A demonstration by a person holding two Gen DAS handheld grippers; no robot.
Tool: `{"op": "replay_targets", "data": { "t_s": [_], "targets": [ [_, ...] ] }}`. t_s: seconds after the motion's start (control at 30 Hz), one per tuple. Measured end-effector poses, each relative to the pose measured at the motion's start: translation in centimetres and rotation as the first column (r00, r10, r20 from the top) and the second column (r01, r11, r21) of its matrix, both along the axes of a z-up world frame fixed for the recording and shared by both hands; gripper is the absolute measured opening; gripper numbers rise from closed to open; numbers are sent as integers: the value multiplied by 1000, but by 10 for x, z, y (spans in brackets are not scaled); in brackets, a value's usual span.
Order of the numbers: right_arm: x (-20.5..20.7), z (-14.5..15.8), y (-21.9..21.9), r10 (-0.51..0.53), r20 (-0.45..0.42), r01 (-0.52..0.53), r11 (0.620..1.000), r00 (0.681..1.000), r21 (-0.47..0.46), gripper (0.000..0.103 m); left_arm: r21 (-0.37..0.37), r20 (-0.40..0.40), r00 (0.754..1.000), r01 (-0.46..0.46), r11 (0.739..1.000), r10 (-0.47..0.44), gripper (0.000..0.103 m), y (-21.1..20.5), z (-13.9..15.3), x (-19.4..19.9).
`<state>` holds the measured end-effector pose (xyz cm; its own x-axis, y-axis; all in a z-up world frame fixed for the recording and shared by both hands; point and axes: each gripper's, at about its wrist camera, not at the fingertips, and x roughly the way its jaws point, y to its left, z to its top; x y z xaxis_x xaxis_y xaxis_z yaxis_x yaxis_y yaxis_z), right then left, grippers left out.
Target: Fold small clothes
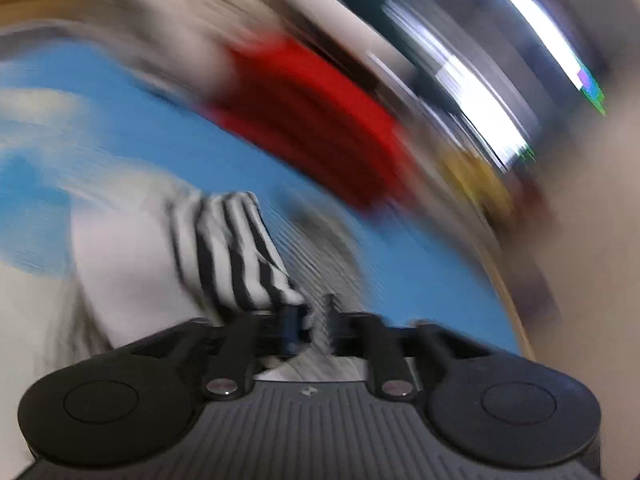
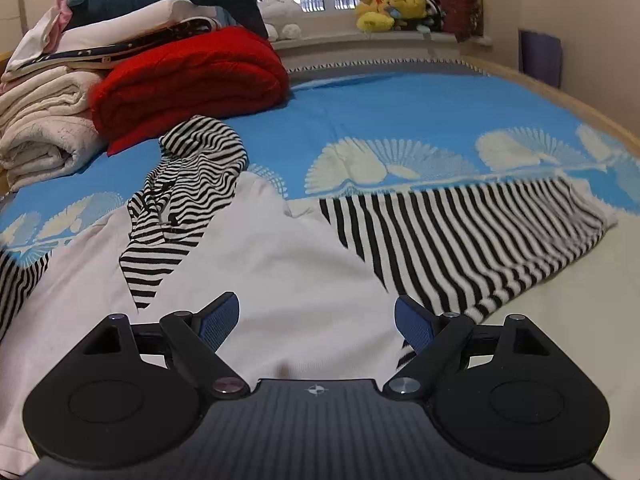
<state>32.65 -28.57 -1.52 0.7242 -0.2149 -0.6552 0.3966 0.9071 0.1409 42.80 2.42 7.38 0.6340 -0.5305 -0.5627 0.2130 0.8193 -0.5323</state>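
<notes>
Only rightward — red quilt (image 2: 192,76) crisp; leftward — a blurred striped sleeve (image 1: 240,256).

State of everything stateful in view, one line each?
Left gripper: shut on striped sleeve, view blurred.
Right gripper: open, nothing between pads.
Shirt: spread on bed, partly folded.
Red blanket: folded.
White blankets: folded, stacked.

The left gripper (image 1: 310,326) was caught in heavy blur, its jaws drawn close together with a fold of the striped garment (image 1: 240,256) between them (whether the pads truly pressed it was unclear). The right gripper (image 2: 316,322) hung tilted downward over that garment's white part, jaws spread wide, nothing between its blue pads (image 2: 218,322).
</notes>
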Motion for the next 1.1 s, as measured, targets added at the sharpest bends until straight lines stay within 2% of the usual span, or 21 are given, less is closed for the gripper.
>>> {"op": "replay_targets", "data": {
  "t_s": [0.03, 0.07, 0.17, 0.27, 0.37, 0.4, 0.47, 0.53, 0.57, 0.67, 0.73, 0.83, 0.9, 1.0, 1.03, 1.1],
  "targets": [
    [-1, 0, -3, -6, 0, 6, 1000, 1000, 21, 86, 40, -50, 989, 138, 990, -136, 88, -39, -11, -10],
    [-2, 0, -7, -19, 2, 19, 999, 1000, 40, 86, 97, -84, 980, 188, 977, -180, 103, -63, -22, -21],
    [-6, 2, -18, -48, 4, 48, 995, 999, 82, 86, 292, -58, 977, 215, 932, -207, 103, -86, -39, -49],
    [-12, 5, -27, -54, 19, 52, 991, 998, 122, 86, 384, -18, 996, 91, 919, -91, 103, -53, -37, -60],
    [-13, 8, -31, -41, 31, 35, 983, 999, 178, 86, 411, -29, 996, -67, 909, 86, 103, -7, -30, -72],
    [-13, 9, -30, -37, 36, 29, 980, 999, 199, 86, 423, -35, 986, -132, 897, 161, 103, 12, -32, -76],
    [-11, 10, -27, -23, 50, 11, 974, 998, 226, 86, 461, -43, 955, -240, 854, 292, 103, 42, -40, -78],
    [-8, 11, -24, -8, 65, -9, 967, 998, 254, 86, 490, -70, 933, -277, 826, 354, 103, 61, -50, -76],
    [-7, 11, -23, 0, 77, -22, 960, 997, 280, 86, 486, -92, 927, -277, 829, 364, 103, 68, -58, -72],
    [-4, 14, -22, 4, 110, -41, 941, 994, 336, 86, 435, -163, 924, -248, 865, 347, 103, 84, -82, -53],
    [9, 15, -26, 2, 80, -32, 925, 997, 377, 86, 407, -195, 922, -233, 883, 333, 103, 86, -91, -43],
    [44, 20, -33, -35, 31, 16, 878, 999, 479, 86, 393, -183, 933, -220, 893, 310, 103, 83, -92, -38],
    [77, 25, -33, -48, 4, 39, 852, 999, 523, 86, 418, -178, 937, -205, 885, 301, 103, 77, -96, -33],
    [135, 35, -21, -65, -47, 80, 853, 997, 516, 86, 452, -219, 933, -162, 877, 285, 103, 64, -109, -26],
    [154, 36, -16, -85, -88, 118, 858, 992, 500, 86, 464, -233, 933, -141, 874, 274, 103, 60, -113, -24],
    [187, 30, -5, -142, -206, 219, 880, 968, 421, 86, 514, -238, 936, -104, 852, 258, 103, 52, -122, -22]
  ]
}}
